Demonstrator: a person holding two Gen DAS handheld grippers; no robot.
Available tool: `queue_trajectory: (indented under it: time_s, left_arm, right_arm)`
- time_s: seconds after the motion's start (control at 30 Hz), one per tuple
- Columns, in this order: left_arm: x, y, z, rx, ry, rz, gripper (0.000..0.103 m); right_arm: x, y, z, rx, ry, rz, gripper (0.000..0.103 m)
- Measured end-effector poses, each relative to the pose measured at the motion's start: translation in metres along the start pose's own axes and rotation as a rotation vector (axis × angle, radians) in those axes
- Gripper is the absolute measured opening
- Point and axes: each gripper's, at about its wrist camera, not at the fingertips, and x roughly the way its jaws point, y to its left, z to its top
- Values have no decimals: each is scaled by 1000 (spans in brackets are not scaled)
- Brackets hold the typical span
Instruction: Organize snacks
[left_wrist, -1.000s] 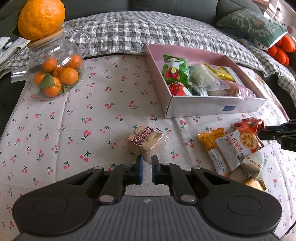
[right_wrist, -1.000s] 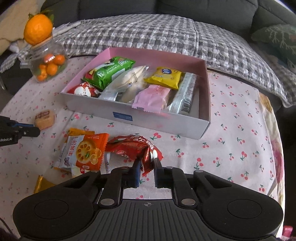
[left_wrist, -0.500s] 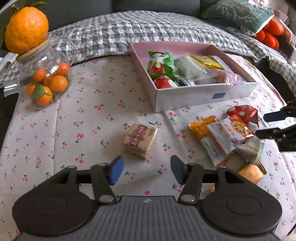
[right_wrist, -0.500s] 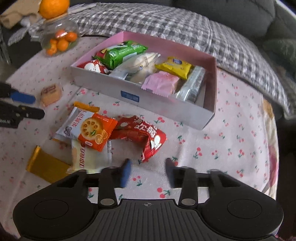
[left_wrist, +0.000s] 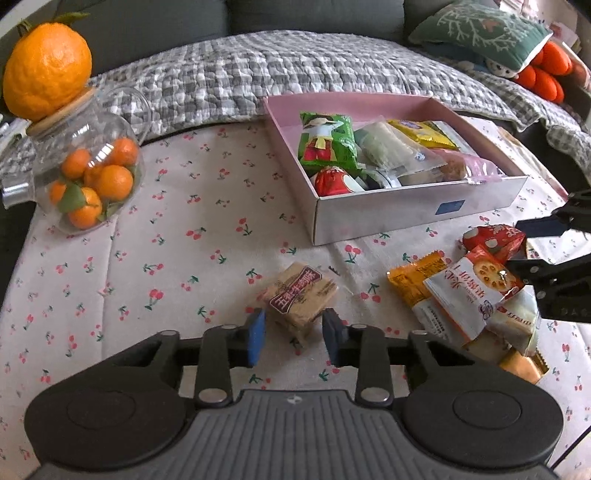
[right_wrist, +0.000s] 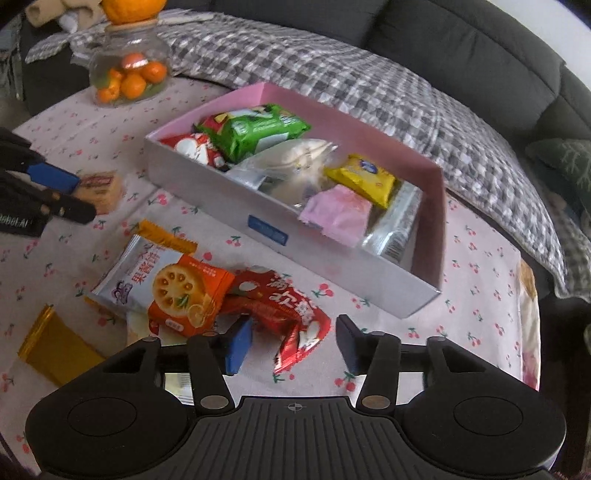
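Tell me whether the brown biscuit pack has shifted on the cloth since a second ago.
No. The brown biscuit pack lies in the same place relative to the pink box; only the left gripper has closed in around it, not yet pressing.

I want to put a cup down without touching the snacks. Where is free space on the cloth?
Free: the cherry cloth between the glass jar and the pink box, and the patch right of the box. Crowded: the snack pile before the box, where both grippers work.

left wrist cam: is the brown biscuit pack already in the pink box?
No, the brown biscuit pack lies on the cherry-print cloth, outside the pink box.
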Motion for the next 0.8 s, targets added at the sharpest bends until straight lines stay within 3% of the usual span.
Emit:
queue_trajectory:
  time_s: [0.17,0.23,0.63,0.77,0.8]
  left_arm:
    - [-1,-4,1,12,-4,-2,20]
    - [-2,-5,2,10,-6,-2,11]
    - [-17,-1,6,-40,-53,-48,2]
    - [-21,-2,8,-37,-63,-76,1]
    - [-21,-3,8,-29,-58,-94,1]
  right_arm:
    - [-4,0,3,19,-2,19,25]
    - [-6,-4,3,44,-10,27,21]
    - [-30,-27,0,155,-56,40,21]
    - [-35,-32,0,185,-64,45,5]
    - [-36,-33,1,196,-65,49,5]
